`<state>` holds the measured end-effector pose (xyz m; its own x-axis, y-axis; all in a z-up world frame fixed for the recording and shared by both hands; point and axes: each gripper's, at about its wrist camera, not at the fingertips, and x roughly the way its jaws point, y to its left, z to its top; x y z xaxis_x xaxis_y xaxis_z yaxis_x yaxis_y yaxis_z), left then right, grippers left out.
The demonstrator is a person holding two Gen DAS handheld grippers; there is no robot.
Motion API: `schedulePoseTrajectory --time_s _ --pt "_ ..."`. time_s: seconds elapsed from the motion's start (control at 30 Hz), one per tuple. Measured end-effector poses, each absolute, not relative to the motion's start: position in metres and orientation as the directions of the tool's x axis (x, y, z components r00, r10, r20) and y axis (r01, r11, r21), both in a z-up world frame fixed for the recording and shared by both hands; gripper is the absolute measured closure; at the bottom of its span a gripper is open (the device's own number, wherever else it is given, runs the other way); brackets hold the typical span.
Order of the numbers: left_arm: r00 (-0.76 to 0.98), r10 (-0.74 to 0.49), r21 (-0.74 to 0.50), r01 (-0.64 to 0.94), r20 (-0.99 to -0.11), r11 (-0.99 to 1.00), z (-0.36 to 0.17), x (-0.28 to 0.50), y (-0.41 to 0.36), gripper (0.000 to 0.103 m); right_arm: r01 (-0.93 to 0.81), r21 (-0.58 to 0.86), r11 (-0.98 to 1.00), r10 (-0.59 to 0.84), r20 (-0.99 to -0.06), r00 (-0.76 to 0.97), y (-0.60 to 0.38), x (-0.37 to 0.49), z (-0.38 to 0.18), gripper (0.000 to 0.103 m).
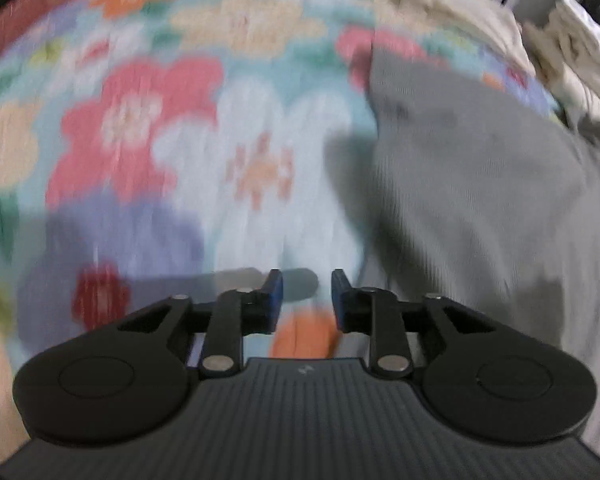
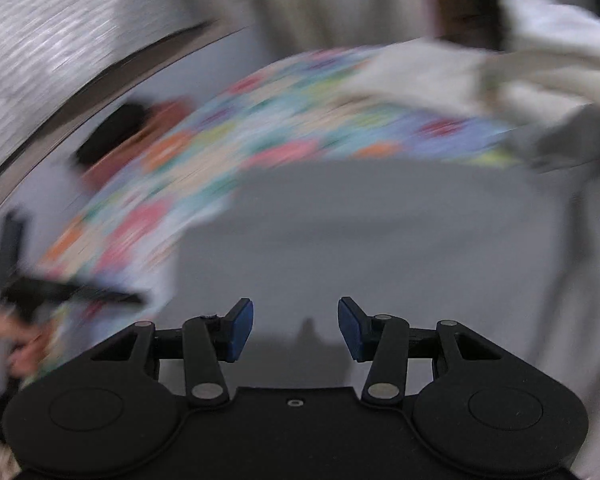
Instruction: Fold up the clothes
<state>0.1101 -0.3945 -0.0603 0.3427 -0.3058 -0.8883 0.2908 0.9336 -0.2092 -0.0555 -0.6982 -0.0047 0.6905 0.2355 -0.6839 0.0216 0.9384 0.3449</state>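
We see our left hand-held gripper (image 1: 307, 294) with its blue pads apart, grasping nothing, over a bright flowered cover (image 1: 148, 120). The flat grey cloth garment (image 1: 480, 184) lies on it, to the right. Only the right view shows our right hand-held gripper (image 2: 296, 330), also released, above the garment, and a hand (image 2: 8, 346) at the left. Everything is blurry; we can read no writing.

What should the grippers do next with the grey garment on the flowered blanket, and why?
Probably bring the right gripper down to pinch an edge of the grey garment. Both it and the left gripper stand open with nothing between the pads, and the garment lies spread on the flowered blanket, so a fresh hold seems needed before any further fold. The blurred pictures make this uncertain.
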Motion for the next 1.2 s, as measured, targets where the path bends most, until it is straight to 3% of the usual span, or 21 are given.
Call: schedulePoseTrajectory --time_s 0.03,0.1,0.17,0.23,0.3,0.37,0.4,0.43,0.47,0.5,0.57,0.7,0.87,1.0,1.03,1.1,1.2 --pt "0.323 -0.314 -0.223 0.288 -0.893 0.931 -0.063 0.101 -0.39 0.056 -0.022 0.352 0.936 0.274 -0.685 0.676 -0.68 -0.059 -0.008 0.051" --pt "0.303 -0.304 -0.219 0.284 -0.903 0.933 -0.067 0.082 -0.383 0.043 -0.096 0.345 0.934 0.323 -0.694 0.644 -0.645 -0.068 -0.015 0.051" --pt "0.311 -0.253 -0.165 0.283 -0.916 0.945 -0.068 0.06 -0.38 0.036 -0.158 0.308 0.938 0.336 -0.704 0.626 -0.617 -0.079 -0.02 0.051" --pt "0.304 -0.244 -0.145 0.313 -0.921 0.939 -0.07 0.043 -0.38 0.015 -0.207 0.261 0.943 0.333 -0.716 0.614 -0.594 -0.091 -0.025 0.051" --pt "0.258 -0.238 -0.142 0.342 -0.936 0.929 -0.079 0.032 -0.383 0.005 -0.229 0.223 0.948 0.318 -0.728 0.607 -0.579 -0.101 -0.03 0.05" --pt "0.261 -0.234 -0.129 0.365 -0.936 0.922 -0.081 0.021 -0.386 0.008 -0.245 0.204 0.948 0.313 -0.738 0.598 -0.57 -0.11 -0.034 0.05" --pt "0.277 -0.249 -0.133 0.379 -0.928 0.916 -0.08 0.016 -0.387 0.027 -0.247 0.19 0.95 0.304 -0.74 0.6 -0.566 -0.114 -0.036 0.05" --pt "0.292 -0.274 -0.15 0.385 -0.916 0.911 -0.075 0.012 -0.386 0.07 -0.249 0.181 0.951 0.299 -0.74 0.602 -0.565 -0.117 -0.036 0.05" --pt "0.31 -0.301 -0.17 0.386 -0.902 0.907 -0.069 0.009 -0.384 0.092 -0.25 0.174 0.952 0.294 -0.74 0.605 -0.564 -0.12 -0.037 0.05" --pt "0.329 -0.328 -0.19 0.387 -0.886 0.902 -0.062 0.005 -0.381 0.099 -0.25 0.168 0.954 0.29 -0.74 0.607 -0.563 -0.123 -0.038 0.049" --pt "0.393 -0.356 -0.202 0.381 -0.848 0.902 -0.045 -0.005 -0.376 0.099 -0.24 0.166 0.956 0.283 -0.732 0.62 -0.564 -0.127 -0.038 0.049" --pt "0.57 -0.269 -0.137 0.263 -0.777 0.955 0.002 -0.052 -0.351 0.099 -0.191 0.168 0.967 0.252 -0.717 0.65 -0.574 -0.131 -0.035 0.044" --pt "0.475 -0.183 -0.058 0.266 -0.861 0.962 -0.031 -0.069 -0.362 0.098 -0.179 0.171 0.969 0.244 -0.788 0.566 -0.586 -0.13 -0.054 0.041" --pt "0.442 -0.156 -0.074 0.197 -0.883 0.978 -0.035 -0.054 -0.358 0.088 -0.182 0.184 0.966 0.252 -0.833 0.494 -0.587 -0.135 -0.075 0.041" --pt "0.459 -0.156 -0.072 0.196 -0.874 0.978 -0.028 -0.052 -0.356 0.079 -0.177 0.196 0.965 0.259 -0.826 0.5 -0.589 -0.138 -0.074 0.041" --pt "0.491 -0.158 -0.066 0.199 -0.857 0.978 -0.013 -0.049 -0.353 0.073 -0.162 0.239 0.957 0.289 -0.821 0.492 -0.597 -0.141 -0.073 0.041" --pt "0.485 -0.262 -0.163 0.237 -0.835 0.958 0.004 -0.036 -0.349 0.064 -0.141 0.287 0.948 0.318 -0.809 0.495 -0.611 -0.147 -0.066 0.041"
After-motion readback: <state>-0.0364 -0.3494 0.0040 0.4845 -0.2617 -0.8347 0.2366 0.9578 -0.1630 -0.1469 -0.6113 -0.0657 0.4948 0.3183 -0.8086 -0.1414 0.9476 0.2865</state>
